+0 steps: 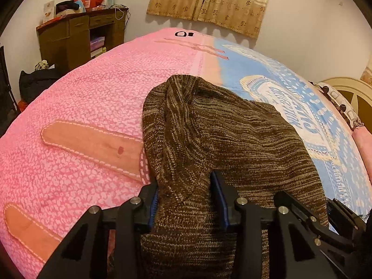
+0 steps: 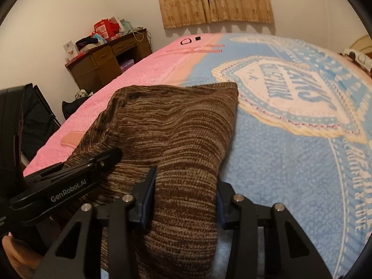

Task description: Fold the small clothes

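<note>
- The brown knit garment (image 1: 209,127) lies on a bed, across the seam where the pink blanket (image 1: 81,97) meets the blue blanket (image 2: 279,162).
- The left gripper (image 1: 184,186) grasps a bunched fold at the near edge of the knit; both blue-lined pads press into the fabric, which is gathered up between them.
- The right gripper (image 2: 186,186) likewise clamps a thick fold of the same garment, the knit filling the gap between its pads.
- In the right wrist view the left gripper shows at the near left, its black finger lying over the knit, with part of a hand (image 2: 14,253) below it.
- The far end of the garment rests flat on the blankets, its corner on the blue side.
- Far left, a wooden desk (image 1: 76,34) piled with boxes stands by the wall; patterned curtains (image 1: 209,2) hang beyond the bed.
</note>
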